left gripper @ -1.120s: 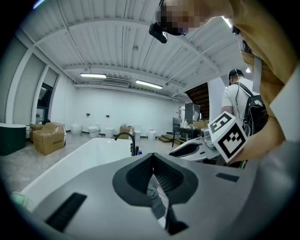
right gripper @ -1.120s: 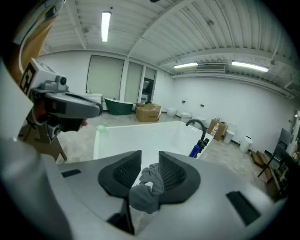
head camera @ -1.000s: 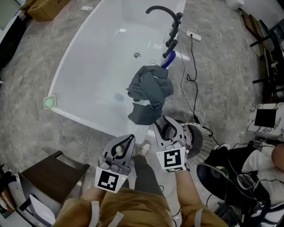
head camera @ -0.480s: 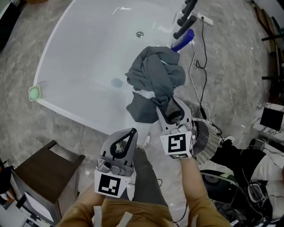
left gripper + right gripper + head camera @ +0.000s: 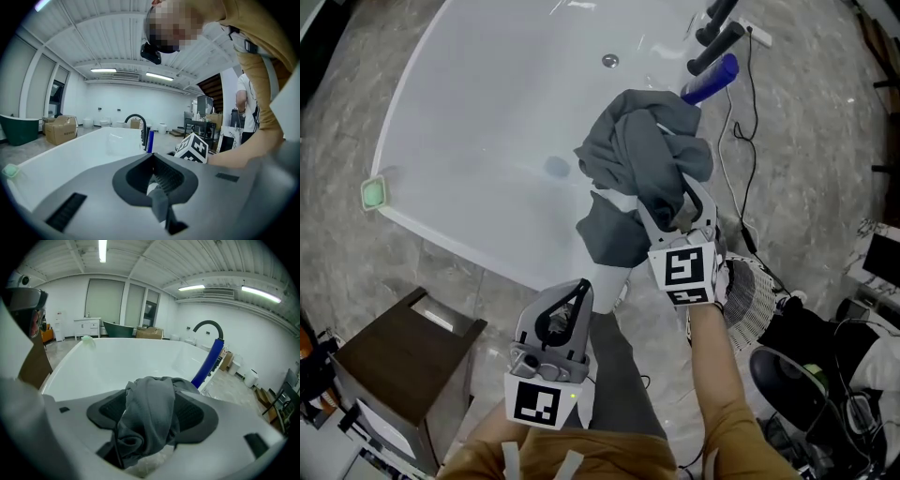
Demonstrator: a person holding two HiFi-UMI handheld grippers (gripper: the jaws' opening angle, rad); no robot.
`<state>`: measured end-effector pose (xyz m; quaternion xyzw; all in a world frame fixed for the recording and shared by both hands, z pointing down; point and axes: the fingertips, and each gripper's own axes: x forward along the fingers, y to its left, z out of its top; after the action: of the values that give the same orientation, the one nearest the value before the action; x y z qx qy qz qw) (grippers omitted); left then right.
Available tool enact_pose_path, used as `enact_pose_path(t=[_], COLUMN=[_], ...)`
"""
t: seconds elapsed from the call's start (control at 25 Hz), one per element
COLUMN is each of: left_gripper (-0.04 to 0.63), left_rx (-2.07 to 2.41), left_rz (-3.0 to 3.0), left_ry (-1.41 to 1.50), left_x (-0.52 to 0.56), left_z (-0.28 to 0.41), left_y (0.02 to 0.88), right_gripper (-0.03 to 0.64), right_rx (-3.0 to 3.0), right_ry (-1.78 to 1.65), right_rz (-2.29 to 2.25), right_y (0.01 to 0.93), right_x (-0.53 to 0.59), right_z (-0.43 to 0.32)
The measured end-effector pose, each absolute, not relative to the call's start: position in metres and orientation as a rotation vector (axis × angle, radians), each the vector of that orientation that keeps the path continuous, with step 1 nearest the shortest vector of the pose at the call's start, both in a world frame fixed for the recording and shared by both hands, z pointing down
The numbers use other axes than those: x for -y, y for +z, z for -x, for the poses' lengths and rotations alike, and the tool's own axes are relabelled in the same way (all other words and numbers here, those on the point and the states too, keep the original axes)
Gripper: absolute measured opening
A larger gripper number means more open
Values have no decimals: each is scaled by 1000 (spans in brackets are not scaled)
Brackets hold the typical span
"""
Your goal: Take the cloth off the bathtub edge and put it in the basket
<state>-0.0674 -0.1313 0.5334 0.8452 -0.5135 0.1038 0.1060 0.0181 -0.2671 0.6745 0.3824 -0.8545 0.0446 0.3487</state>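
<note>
Cloth [image 5: 642,159] lies on the bathtub [image 5: 487,141] edge, between just-spreading jaws of right tool [image 5: 673,208]; left tool [image 5: 578,289] is pressed together; basket [image 5: 757,302] nearby.

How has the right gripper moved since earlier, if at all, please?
Yes: the gripper went from the basket to the cloth on the tub, jaws just opening round it.

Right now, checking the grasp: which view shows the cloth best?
Head view: the whole cloth heaped on the bathtub edge. Right gripper view: one fold between the right gripper's jaws, just opening wider; left gripper view: none.
</note>
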Motion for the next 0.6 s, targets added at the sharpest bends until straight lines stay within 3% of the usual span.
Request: enact_pose_path(t=[0.6], left_gripper=[6], left_rx=[1532], left_rz=[-2435], left_ry=[364], left_x=[129], left_z=[79], left_y=[559], right_gripper=[387], right_rx=[2146], right_ry=[204], right_rz=[-954], right_y=[726], right_x=[297], right_z=[-15])
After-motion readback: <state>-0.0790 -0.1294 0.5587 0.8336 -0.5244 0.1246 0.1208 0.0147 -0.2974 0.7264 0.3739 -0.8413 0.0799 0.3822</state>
